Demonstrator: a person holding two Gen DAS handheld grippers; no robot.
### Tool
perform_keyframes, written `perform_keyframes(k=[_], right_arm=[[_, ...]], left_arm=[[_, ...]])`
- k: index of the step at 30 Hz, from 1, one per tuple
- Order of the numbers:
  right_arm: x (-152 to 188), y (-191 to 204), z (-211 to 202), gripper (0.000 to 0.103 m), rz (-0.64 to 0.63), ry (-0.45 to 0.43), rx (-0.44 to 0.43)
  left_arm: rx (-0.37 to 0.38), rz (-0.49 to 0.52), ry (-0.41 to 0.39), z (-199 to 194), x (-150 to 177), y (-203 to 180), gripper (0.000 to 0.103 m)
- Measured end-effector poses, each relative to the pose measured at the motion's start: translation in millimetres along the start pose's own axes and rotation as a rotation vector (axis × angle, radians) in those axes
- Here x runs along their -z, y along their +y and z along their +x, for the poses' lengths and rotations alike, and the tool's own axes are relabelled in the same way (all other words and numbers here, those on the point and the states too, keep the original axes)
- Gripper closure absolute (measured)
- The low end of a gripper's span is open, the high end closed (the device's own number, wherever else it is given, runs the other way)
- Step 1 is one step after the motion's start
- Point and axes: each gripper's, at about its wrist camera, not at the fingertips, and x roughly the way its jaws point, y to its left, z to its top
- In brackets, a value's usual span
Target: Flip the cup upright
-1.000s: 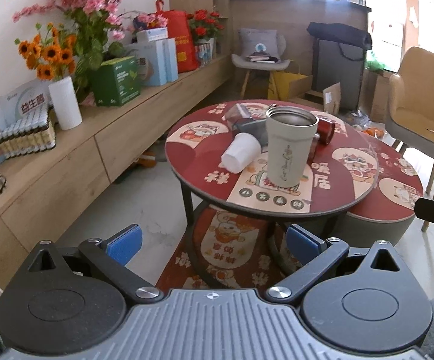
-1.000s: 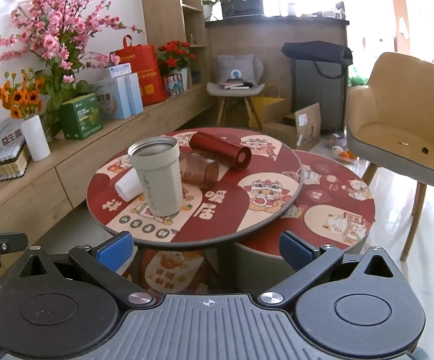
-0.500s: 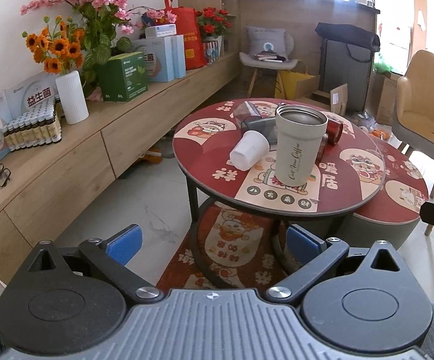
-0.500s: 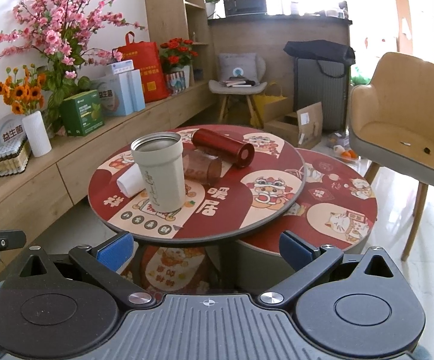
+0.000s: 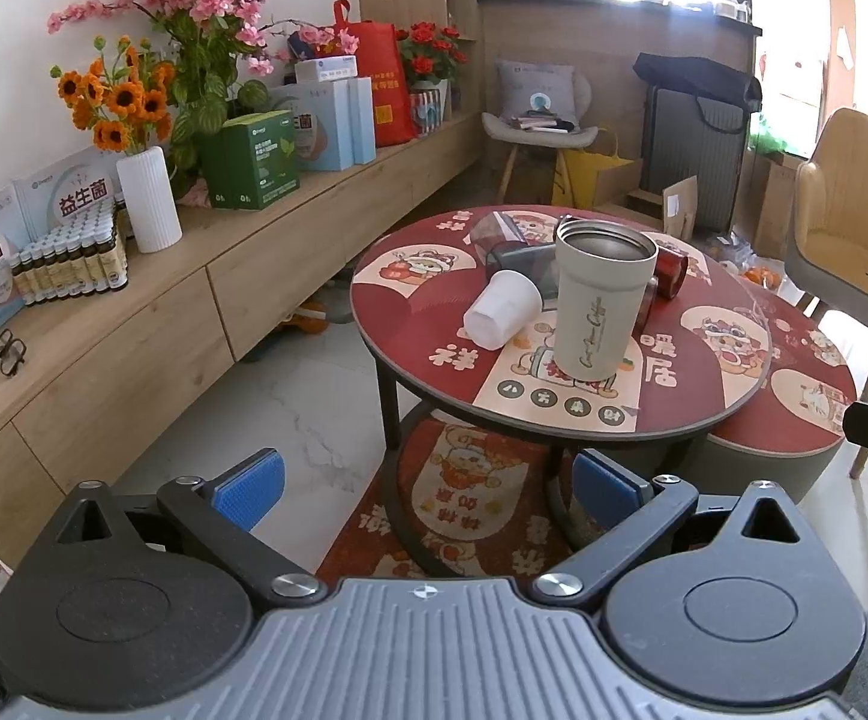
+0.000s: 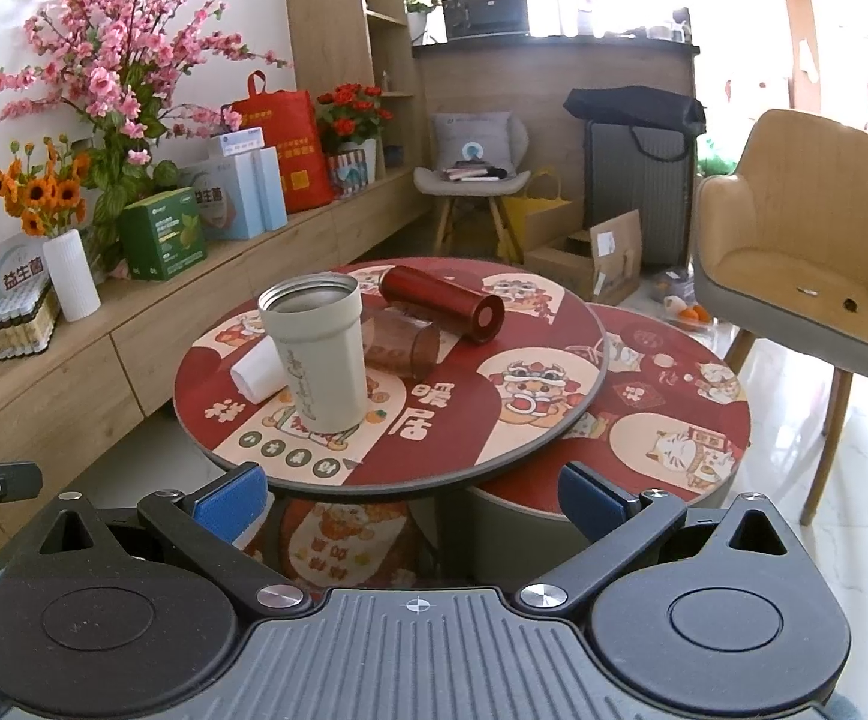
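Observation:
A tall beige cup stands upright, mouth up, on the round red table. A white cup lies on its side just left of it. A dark clear cup and a brown clear cup also lie on their sides, as does a red bottle. My left gripper and right gripper are both open and empty, held back from the table's near edge.
A lower round table overlaps the red one on the right. A tan armchair stands further right. A long wooden sideboard with a white vase, boxes and flowers runs along the left wall.
Both grippers have drawn back a little from the table, which looks slightly smaller and higher in view. The cups have not moved.

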Motion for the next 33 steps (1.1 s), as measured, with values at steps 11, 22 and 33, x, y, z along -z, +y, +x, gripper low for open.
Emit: perform_keyframes(k=[11,22,33], right_arm=[[-0.2,-1.1,-0.7,0.0,0.001,-0.002,-0.001],[-0.1,-1.3,-0.8,0.0,0.001,-0.002,-0.001],[-0.2,-1.8,-0.7,0.0,0.002,0.0,-0.001]], left_arm=[[-0.008,-0.007,-0.011,-3.9,0.2,1.6,0.0],[-0.013,-0.003,-0.015,-6.3,-0.3,2.7,0.0],[-0.01,0.008,-0.028,-7.8,-0.2,2.0,0.0]])
